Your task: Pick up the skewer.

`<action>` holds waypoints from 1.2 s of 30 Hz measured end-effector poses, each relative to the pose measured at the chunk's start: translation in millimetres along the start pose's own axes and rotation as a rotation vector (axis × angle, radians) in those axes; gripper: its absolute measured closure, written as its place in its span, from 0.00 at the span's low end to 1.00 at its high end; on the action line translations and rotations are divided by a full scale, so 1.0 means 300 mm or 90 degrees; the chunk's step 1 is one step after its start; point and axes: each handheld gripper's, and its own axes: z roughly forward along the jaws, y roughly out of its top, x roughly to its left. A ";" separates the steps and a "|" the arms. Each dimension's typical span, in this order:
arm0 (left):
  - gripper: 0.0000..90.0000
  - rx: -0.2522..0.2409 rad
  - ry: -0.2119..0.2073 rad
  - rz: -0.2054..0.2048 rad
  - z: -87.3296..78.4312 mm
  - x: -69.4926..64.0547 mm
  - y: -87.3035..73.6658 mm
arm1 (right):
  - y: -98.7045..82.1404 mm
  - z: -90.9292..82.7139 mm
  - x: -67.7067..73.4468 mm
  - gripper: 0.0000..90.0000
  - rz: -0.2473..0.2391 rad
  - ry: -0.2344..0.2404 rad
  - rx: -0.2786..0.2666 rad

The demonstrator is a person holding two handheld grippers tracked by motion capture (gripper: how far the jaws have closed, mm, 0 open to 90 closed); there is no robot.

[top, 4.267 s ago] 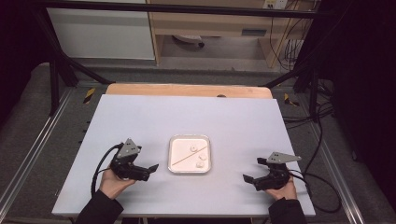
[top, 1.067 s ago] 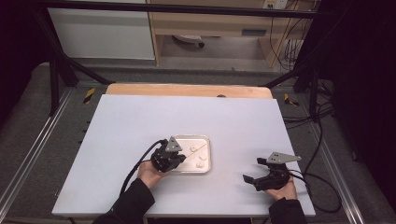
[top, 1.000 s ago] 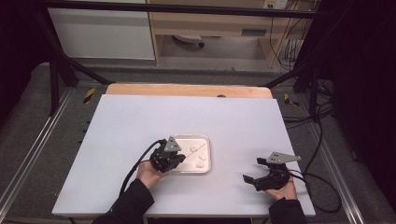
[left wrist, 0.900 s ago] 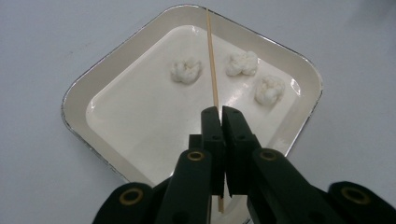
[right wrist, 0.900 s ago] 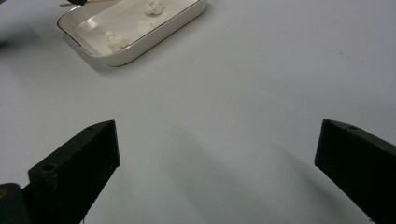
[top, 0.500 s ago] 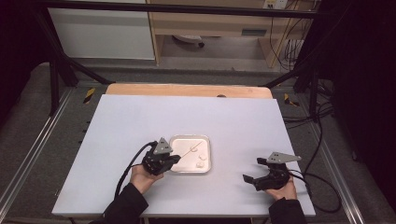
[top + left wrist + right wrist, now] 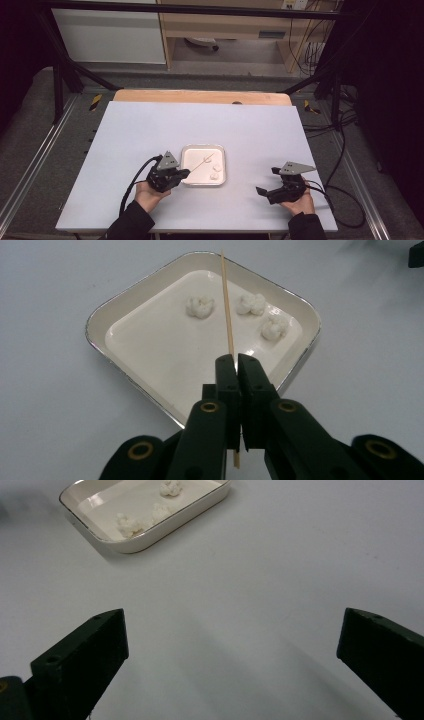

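Note:
A white square tray (image 7: 190, 179) (image 7: 102, 320) (image 7: 142, 540) lies near the table's front middle with three white cauliflower-like pieces (image 7: 200, 306) (image 7: 215, 168) in it. My left gripper (image 7: 186, 173) (image 7: 235, 360) is at the tray's left front edge, shut on a thin wooden skewer (image 7: 227, 310) (image 7: 205, 162). The skewer points out over the tray, between the pieces. My right gripper (image 7: 266, 181) (image 7: 232, 640) rests on the table to the tray's right, jaws wide open with nothing between them.
The pale table (image 7: 150, 125) stretches far behind the tray, with a wooden strip (image 7: 200, 96) along its back edge. Cables (image 7: 330, 190) trail off at the right. Dark frame legs stand on the floor beyond the table.
My left gripper has drawn back to the left and toward the person, off the tray's middle, with the skewer in it. The right gripper has stayed where it was.

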 end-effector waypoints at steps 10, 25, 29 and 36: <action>0.98 -0.004 -0.017 0.005 -0.007 -0.005 0.016 | 0.069 0.034 0.075 0.01 -0.106 -0.019 0.036; 0.98 -0.002 -0.051 0.043 0.005 -0.049 0.073 | 0.140 0.046 0.150 0.01 -0.216 -0.048 0.050; 0.98 0.003 -0.064 0.058 0.013 -0.067 0.092 | 0.153 0.049 0.168 0.01 -0.248 -0.054 0.058; 0.98 0.023 -0.075 0.089 0.035 -0.101 0.132 | 0.168 0.058 0.193 0.02 -0.301 -0.070 0.072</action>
